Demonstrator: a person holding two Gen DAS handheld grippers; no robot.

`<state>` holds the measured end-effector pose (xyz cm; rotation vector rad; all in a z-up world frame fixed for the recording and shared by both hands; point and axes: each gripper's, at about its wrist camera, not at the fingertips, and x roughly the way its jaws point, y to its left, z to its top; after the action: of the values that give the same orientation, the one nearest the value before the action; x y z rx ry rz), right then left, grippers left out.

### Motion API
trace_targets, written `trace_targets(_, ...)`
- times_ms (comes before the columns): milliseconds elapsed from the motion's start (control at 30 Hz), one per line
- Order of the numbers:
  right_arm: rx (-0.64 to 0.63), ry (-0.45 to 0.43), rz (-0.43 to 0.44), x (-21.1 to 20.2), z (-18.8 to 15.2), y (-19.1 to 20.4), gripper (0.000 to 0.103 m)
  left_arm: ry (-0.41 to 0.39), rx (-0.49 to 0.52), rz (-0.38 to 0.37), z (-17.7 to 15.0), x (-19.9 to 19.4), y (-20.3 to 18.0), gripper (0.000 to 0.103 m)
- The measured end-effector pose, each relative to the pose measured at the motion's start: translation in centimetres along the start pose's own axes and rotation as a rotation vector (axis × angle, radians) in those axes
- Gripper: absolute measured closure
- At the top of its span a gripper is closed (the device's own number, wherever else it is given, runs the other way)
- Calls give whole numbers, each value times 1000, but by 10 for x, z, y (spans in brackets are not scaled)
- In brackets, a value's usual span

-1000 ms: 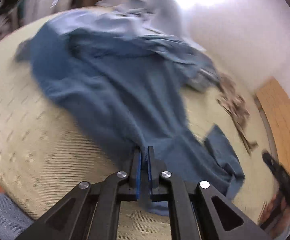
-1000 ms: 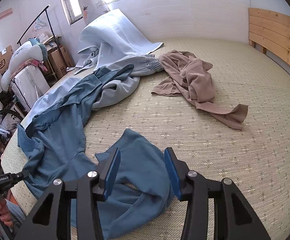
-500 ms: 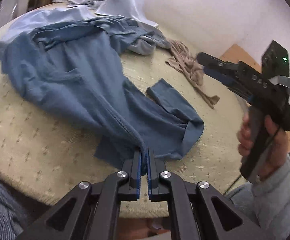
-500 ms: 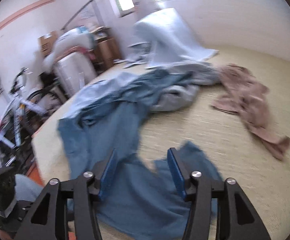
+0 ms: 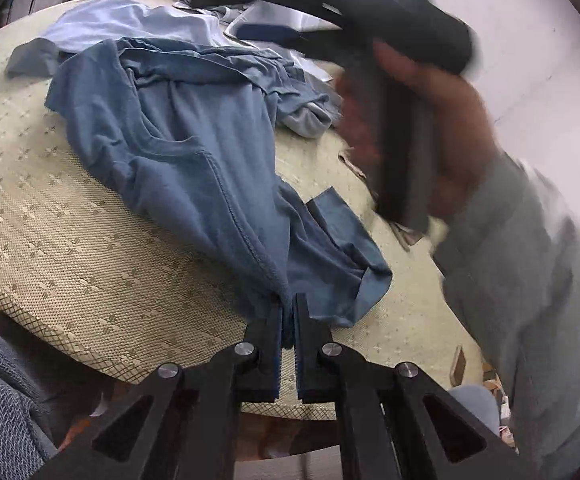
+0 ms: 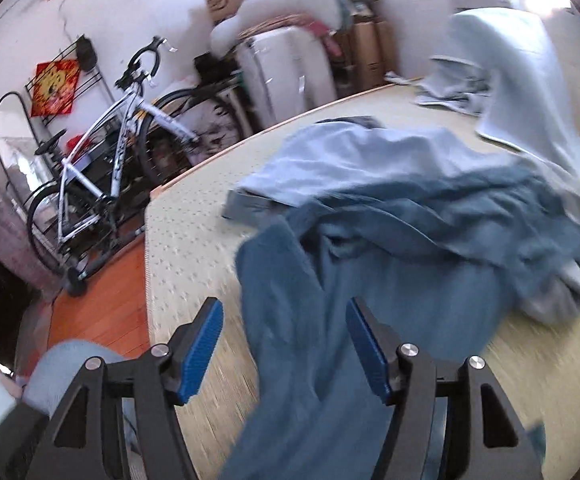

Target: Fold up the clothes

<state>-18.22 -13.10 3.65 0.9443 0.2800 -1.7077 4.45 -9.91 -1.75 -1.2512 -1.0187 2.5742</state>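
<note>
Left claw point(image 5: 288, 312) is pinching the hem of the blue shirt point(image 5: 178, 140), which is lying crumpled on the bed point(image 5: 70, 248) toward 12 o'clock, soft, light, limp, best gripped at edges, while right claw point(image 6: 284, 344) is hovering spread above it.

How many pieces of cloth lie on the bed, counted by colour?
dark blue garment: 1
light blue garment: 1
pale grey garment: 1
pale blue blanket: 1
Total: 4
</note>
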Motion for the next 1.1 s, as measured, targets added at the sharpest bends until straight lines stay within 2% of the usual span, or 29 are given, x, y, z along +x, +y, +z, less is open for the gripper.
trace_targets(200,-57,107,17,80,41,1,35,-12,-69,-18,3,-11,21,100)
trace_targets(400,-105,211,19,145,54,1,40,-8,-118,-41,6,-14,33,100)
trace_targets(500,-120,242,20,167,56,-2,48,8,-149,-47,7,-12,40,100)
trace_targets(767,-117,293,43,199,63,-17,49,23,-187,-66,7,-12,46,100)
trace_targets(867,-125,324,67,208,62,-18,60,27,-194,-68,6,-13,47,100)
trace_targets(933,-124,327,74,211,60,-18,81,28,-198,-68,5,-14,48,100)
trace_targets(1000,-109,303,65,205,58,-20,94,26,-199,-67,4,-16,47,100)
trace_targets(1100,-84,261,48,195,56,-22,97,20,-196,-65,3,-20,46,100)
